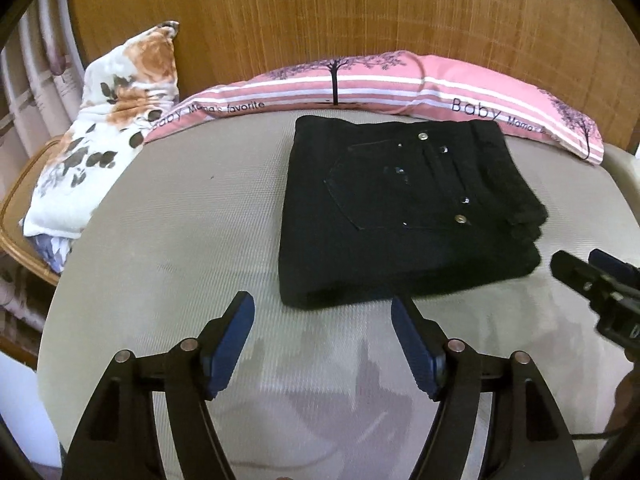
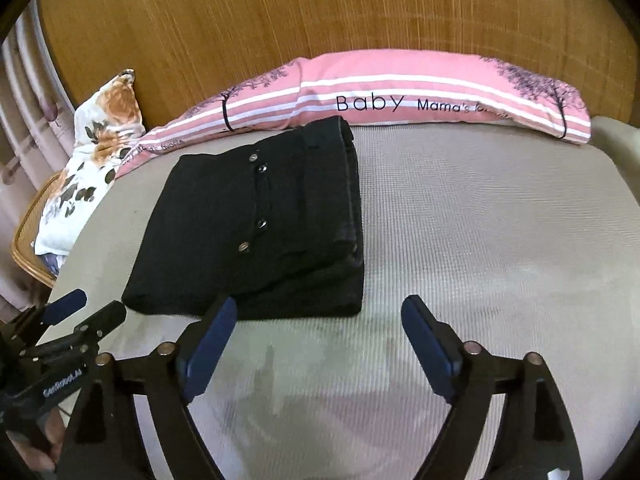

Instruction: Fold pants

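A wooden headboard (image 1: 360,12) is filling the top of both views. A pink striped pillow (image 1: 380,80) is lying along it on the beige mattress (image 1: 180,220), a floral cushion (image 1: 104,128) is leaning at left, and curtains (image 1: 28,92) are hanging at far left.

1. Between the fingers of the left gripper (image 1: 322,344) lies only bare grey mattress (image 1: 180,220); nothing blocks the gap.
2. Just ahead of its right fingertip, the folded black pants (image 1: 400,216) form a low stack in the way forward.
3. Left of its fingers the mattress runs open up to the floral pillow (image 1: 108,132).
4. Between the fingers of the right gripper (image 2: 318,338) the surface is bare too.
5. The pants' near edge sits just past its left fingertip; ahead of and right of its right finger the mattress is free.
6. Far ahead, the pink pillow (image 2: 400,80) and wooden headboard (image 2: 320,12) close the way.
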`<state>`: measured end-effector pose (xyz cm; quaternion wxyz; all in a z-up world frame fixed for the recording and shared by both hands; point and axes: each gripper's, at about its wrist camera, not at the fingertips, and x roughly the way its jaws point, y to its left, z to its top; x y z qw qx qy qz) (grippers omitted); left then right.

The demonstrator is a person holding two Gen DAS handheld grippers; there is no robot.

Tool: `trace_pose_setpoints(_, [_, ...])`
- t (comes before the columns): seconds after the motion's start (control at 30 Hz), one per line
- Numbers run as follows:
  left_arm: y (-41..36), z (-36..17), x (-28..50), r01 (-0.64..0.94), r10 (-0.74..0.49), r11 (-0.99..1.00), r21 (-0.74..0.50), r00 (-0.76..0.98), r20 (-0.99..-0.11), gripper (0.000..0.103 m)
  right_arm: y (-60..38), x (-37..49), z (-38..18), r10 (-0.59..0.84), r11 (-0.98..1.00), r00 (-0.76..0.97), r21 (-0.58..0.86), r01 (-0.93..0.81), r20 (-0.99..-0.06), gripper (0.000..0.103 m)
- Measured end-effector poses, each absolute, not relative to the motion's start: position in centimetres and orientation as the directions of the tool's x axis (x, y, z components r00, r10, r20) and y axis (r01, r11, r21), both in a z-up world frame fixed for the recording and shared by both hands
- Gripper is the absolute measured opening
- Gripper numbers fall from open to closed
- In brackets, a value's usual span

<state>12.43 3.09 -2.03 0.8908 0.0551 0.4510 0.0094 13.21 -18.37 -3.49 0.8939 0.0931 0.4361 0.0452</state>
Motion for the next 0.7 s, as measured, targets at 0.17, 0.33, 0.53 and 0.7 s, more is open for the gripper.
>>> trace_pose_setpoints(0.17, [3.4, -1.2, 10.2, -0.002, 0.101, 0.992, 0.126, 0.607, -0.788, 0.072, -16.8, 11.1, -2.5, 0.117, 0.989, 0.637, 0.149, -0.003, -0.762, 0.091])
trace_pose_setpoints(0.33, [3.8, -0.9, 8.5, -0.021, 0.116, 0.991, 0.130, 0.612, -0.782, 0.072, -15.5, 9.2, -1.8, 0.119, 0.990, 0.650, 0.140, -0.019, -0.751, 0.095])
trace_pose_setpoints(0.53, [4.0, -0.5, 6.7, -0.023, 0.113, 0.992, 0.126, 0.623, -0.774, 0.072, -14.1, 7.4, -0.8, 0.107, 0.994, 0.674, 0.103, -0.047, -0.731, 0.097])
trace_pose_setpoints(0.7, [4.1, -0.1, 5.8, -0.024, 0.108, 0.993, 0.120, 0.630, -0.769, 0.072, -13.7, 6.7, -0.2, 0.108, 0.994, 0.682, 0.101, -0.050, -0.724, 0.099])
